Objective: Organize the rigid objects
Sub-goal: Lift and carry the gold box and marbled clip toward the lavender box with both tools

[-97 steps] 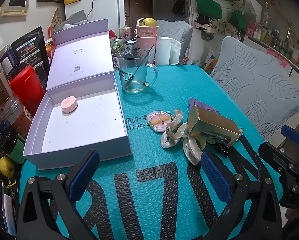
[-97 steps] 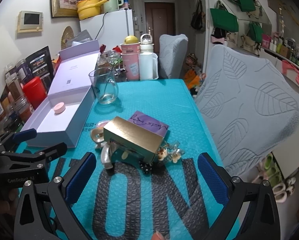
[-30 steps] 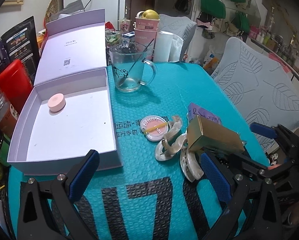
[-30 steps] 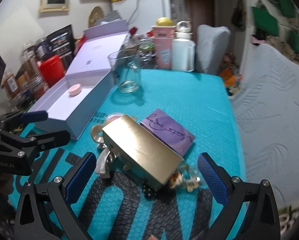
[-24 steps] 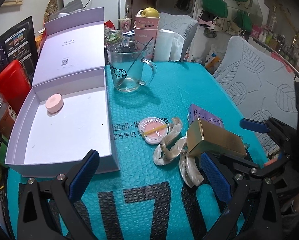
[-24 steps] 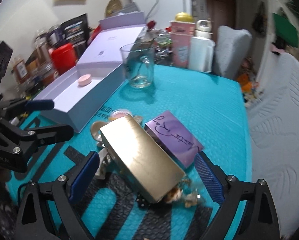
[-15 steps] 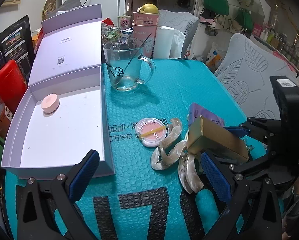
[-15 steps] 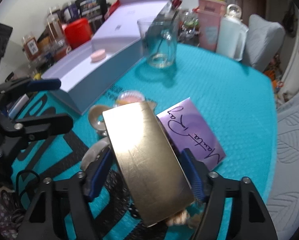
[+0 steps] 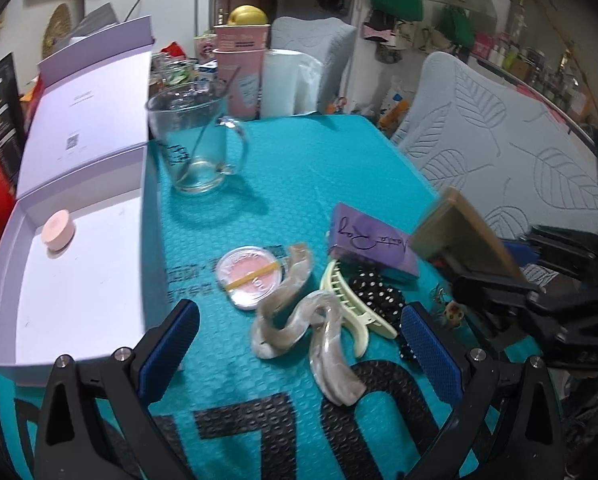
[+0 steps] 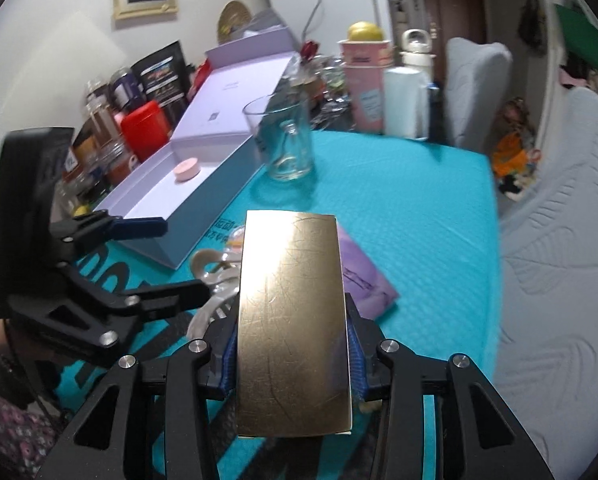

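A gold box (image 10: pixel 293 320) fills the right wrist view. My right gripper (image 10: pixel 292 344) is closing on it, both blue pads against its sides, and holds it tilted above the teal mat. From the left wrist the gold box (image 9: pixel 465 236) hangs at the right, over a purple card (image 9: pixel 373 246). My left gripper (image 9: pixel 299 348) is open and holds nothing, low over marbled hair clips (image 9: pixel 295 320), a cream claw clip (image 9: pixel 351 304) and a pink compact (image 9: pixel 251 276). The open lilac box (image 9: pixel 79 272) at the left holds a pink disc (image 9: pixel 59 234).
A glass mug (image 9: pixel 195 144) with a spoon stands beside the lilac box's far corner. Pink cups (image 9: pixel 239 68), a white roll and jars crowd the table's back and left. Grey chairs (image 9: pixel 519 148) stand at the right. A black dotted hair tie (image 9: pixel 375 296) lies by the claw clip.
My right gripper has shut around the gold box and raised it off the pile, uncovering the cream claw clip and the dotted hair tie. The left gripper drifted a little over the clips.
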The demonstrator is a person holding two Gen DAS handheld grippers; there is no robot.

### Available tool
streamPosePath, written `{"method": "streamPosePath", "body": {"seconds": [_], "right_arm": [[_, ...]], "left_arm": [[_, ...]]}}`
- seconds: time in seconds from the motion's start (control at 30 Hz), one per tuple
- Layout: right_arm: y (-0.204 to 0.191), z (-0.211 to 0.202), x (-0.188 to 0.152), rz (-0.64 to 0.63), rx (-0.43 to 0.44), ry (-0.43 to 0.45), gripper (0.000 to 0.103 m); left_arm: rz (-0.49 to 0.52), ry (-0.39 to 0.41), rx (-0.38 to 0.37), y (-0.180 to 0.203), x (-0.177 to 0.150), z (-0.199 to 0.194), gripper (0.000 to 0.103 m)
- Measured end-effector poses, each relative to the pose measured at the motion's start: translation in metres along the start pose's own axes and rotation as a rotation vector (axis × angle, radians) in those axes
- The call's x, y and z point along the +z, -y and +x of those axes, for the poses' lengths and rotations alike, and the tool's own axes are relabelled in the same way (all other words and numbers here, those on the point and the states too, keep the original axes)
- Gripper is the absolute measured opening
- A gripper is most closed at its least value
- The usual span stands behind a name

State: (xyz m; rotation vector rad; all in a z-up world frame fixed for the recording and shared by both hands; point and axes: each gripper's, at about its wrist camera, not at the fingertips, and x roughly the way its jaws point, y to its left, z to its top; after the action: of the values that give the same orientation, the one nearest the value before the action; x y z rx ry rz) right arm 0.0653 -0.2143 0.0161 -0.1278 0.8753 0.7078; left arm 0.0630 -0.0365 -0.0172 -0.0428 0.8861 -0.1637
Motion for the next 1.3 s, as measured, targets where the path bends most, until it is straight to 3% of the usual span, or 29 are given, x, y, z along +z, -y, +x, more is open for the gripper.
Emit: {"method": "streamPosePath", "body": {"seconds": [0.3, 0.47, 0.57, 0.9, 1.3], "right_arm": [[0.004, -0.016, -0.029, 0.098, -0.002, 0.009, 0.043], [0.008, -0.021, -0.038, 0.124, -0.020, 0.012, 0.043], [0.009, -0.023, -0.041, 0.138, -0.019, 0.015, 0.043], [0.002, -0.023, -0.049, 0.141, -0.031, 0.000, 0.043], [-0.034, -0.008, -0.064, 0.098, -0.009, -0.037, 0.043]], "left_arm": [[0.059, -0.084, 0.020, 0.007, -0.001, 0.031, 0.076], [0.048, -0.115, 0.034, 0.005, -0.007, 0.042, 0.076], [0.048, -0.122, 0.034, 0.005, -0.009, 0.046, 0.054], [0.054, -0.086, 0.008, 0.009, -0.026, 0.027, 0.052], [0.027, -0.090, 0.001, -0.003, -0.059, -0.012, 0.052]]}}
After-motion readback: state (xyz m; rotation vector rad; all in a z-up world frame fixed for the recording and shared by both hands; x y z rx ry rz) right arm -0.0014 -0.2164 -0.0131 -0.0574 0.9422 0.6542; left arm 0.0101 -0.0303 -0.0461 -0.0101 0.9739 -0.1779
